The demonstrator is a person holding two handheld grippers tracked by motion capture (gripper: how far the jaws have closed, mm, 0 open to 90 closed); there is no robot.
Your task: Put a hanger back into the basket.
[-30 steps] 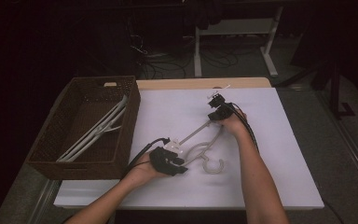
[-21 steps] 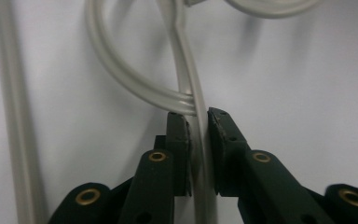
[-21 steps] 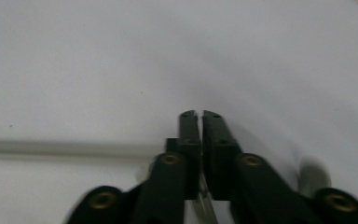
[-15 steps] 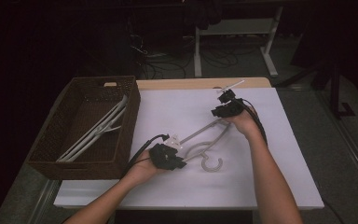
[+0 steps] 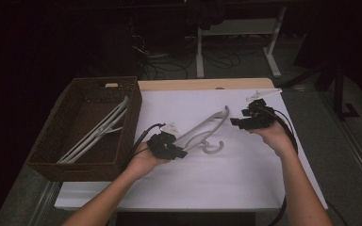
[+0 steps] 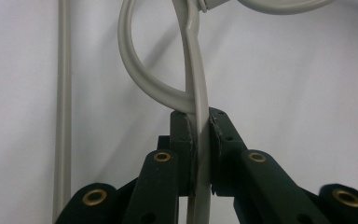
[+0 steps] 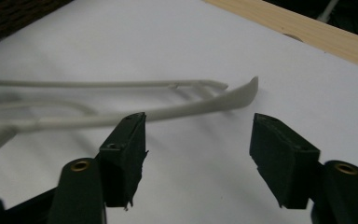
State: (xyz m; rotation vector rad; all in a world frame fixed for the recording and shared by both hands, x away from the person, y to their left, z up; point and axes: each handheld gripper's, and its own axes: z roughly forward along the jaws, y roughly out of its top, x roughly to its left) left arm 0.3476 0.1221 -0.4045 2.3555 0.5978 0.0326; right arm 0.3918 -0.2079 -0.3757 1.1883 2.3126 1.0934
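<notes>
On the white table, pale grey hanger (image 5: pixel 202 132), left gripper (image 5: pixel 179 151) fingers clamped on it, right gripper (image 5: pixel 238 122) fingers apart

The table (image 5: pixel 245 188) has a pale wooden top, and a white sheet (image 5: pixel 226 174) covers nearly all of it, leaving a strip of bare wood along the far edge. At its left end stands a dark brown wicker basket (image 5: pixel 52 141) with grey plastic hangers inside. A small white piece (image 5: pixel 263 94) lies near the far right corner of the sheet.
</notes>
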